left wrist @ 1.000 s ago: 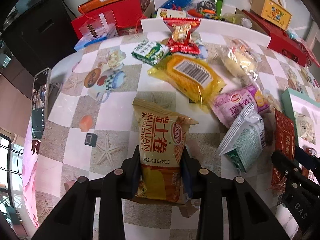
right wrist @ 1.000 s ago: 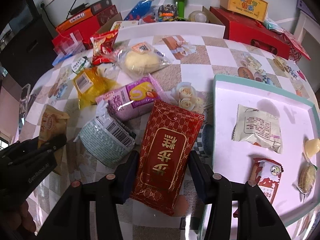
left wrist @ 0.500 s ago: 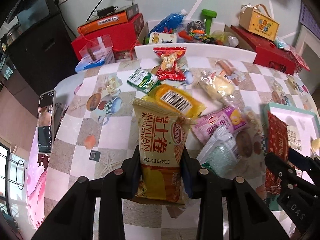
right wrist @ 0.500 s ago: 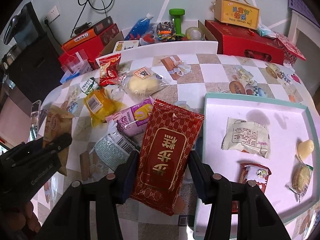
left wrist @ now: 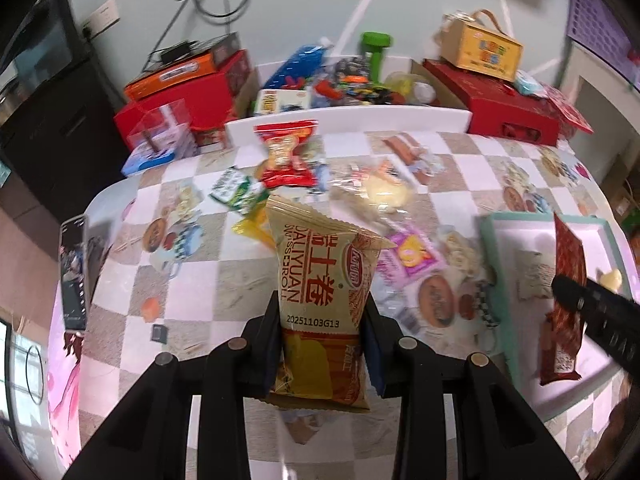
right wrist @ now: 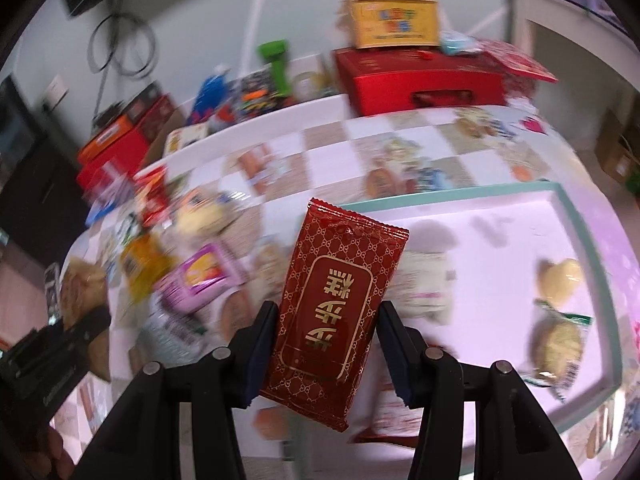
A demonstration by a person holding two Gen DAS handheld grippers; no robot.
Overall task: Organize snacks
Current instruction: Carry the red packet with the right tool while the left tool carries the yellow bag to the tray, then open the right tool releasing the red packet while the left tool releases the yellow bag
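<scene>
Left wrist view: your left gripper [left wrist: 322,354] is clamped on the lower half of a tan roll packet [left wrist: 322,292], which stands upright between the pads, lifted off the checked table [left wrist: 120,356]. Beyond it lie loose snacks: a red packet [left wrist: 286,152], a green one [left wrist: 234,190], a pink one [left wrist: 410,254]. At right, your right gripper [left wrist: 592,312] carries its packet beside the pale tray [left wrist: 496,264].

Right wrist view, blurred: your right gripper [right wrist: 324,350] pinches a dark red packet [right wrist: 338,304] by its long edges, jaws partly spread by its width. It hangs over the tray's [right wrist: 576,220] near left corner, where wrapped snacks [right wrist: 556,340] already lie.
</scene>
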